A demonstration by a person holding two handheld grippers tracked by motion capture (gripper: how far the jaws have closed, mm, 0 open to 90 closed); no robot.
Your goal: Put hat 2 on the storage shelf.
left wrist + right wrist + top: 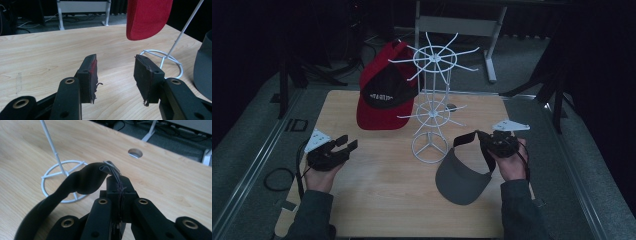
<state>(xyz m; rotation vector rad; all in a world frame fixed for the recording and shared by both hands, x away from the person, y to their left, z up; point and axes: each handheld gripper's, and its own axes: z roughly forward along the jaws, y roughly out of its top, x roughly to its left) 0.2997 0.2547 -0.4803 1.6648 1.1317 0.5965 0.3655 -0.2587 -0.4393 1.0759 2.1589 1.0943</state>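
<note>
A dark room surrounds a pale wooden surface [377, 200]. Near its middle stands a white wire rack [430, 105] on a ring base. A red and black cap [384, 95] hangs on the rack's left side, its brim pointing down. Just right of the rack's base, the right tool [486, 142] is clamped tight on the strap of a grey visor [462, 177]. In the right gripper view the dark strap loops out from between the closed jaws, and the visor's brim dips toward the surface in front of the rack. Well left of the rack, the left tool [346, 143] hovers low with its jaws wide apart and nothing between them.
</note>
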